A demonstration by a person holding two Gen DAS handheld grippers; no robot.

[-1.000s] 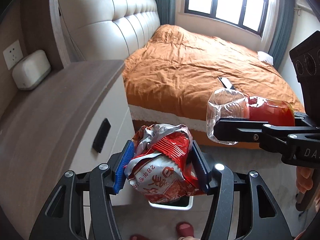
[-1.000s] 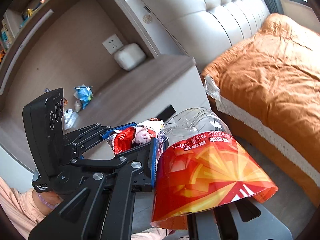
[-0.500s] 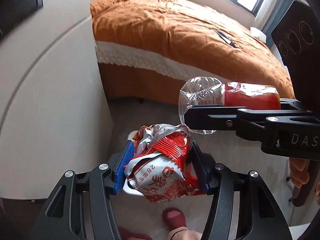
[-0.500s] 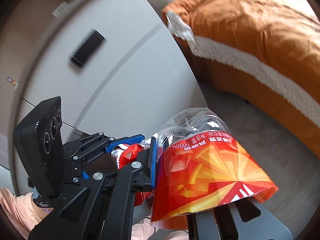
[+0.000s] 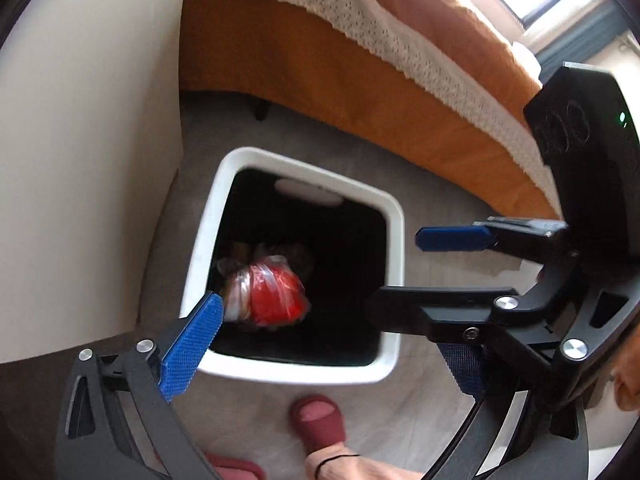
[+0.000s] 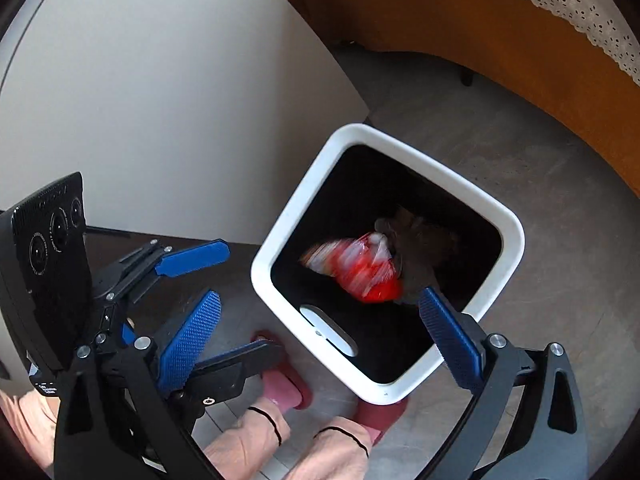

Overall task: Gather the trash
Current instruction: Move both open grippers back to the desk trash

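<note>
A: Both views have swung down from the bed to the floor since half a second ago. The snack bag and the bottle have left the fingers; red trash [image 5: 266, 296] now sits in the bin, blurred, at centre frame.

B: Layout, big to small?

A: Bed [image 5: 360, 72] with its lace-edged cover runs across the top. A white cabinet side [image 5: 80, 140] fills the left. The white bin [image 5: 394, 240] with its dark interior stands on the grey floor, just beside the cabinet.

B: Grippers?

A: Left gripper [image 6: 202, 284] has its fingers spread wide with nothing between them, lower left in the right wrist view. Right gripper [image 5: 412, 268] is likewise spread and empty, reaching over the bin's right rim.

B: Anything else?

A: Red slippers [image 6: 288, 384] at the bottom edge, touching the bin's near side.
</note>
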